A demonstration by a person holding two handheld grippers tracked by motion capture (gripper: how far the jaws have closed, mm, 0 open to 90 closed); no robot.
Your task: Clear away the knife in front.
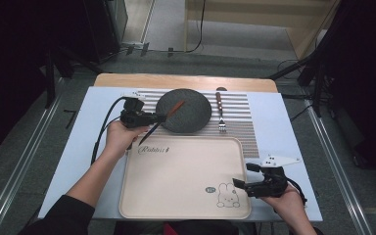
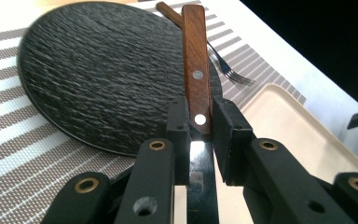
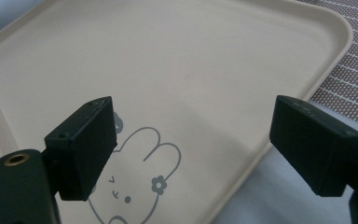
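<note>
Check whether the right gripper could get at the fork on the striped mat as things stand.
Probably yes. The right gripper hovers open and empty over the tray's near right corner, and the fork lies uncovered beside the black plate, with nothing between them.

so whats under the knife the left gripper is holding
The knife, clamped in the left gripper, hangs over the black plate; its handle hides a strip of plate.
</note>
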